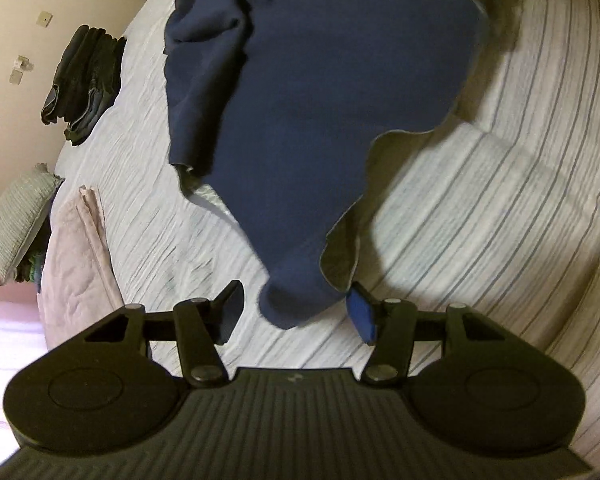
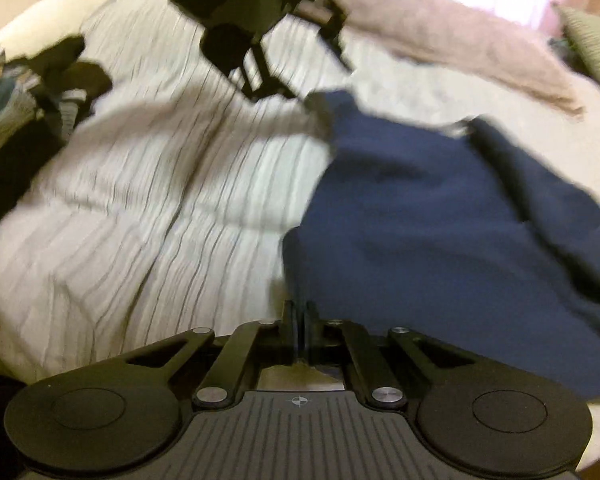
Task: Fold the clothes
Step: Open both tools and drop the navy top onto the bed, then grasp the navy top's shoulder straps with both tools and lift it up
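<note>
Lying across the striped bed (image 1: 500, 208), the navy garment (image 1: 320, 120) is rumpled, with one sleeve bunched on its far side. The left tongs (image 1: 296, 312) stand wide open, their fingers to either side of a corner of the cloth, gripping nothing. The right tongs (image 2: 300, 332) are pressed together, with the garment's edge at their tips; blur makes it unclear whether cloth is pinched between them. A stack of dark folded clothes (image 1: 84, 80) sits near the bed's far edge. A pink blanket (image 1: 76, 256) and a green pillow (image 1: 20, 220) lie along another edge, well apart from the garment.
</note>
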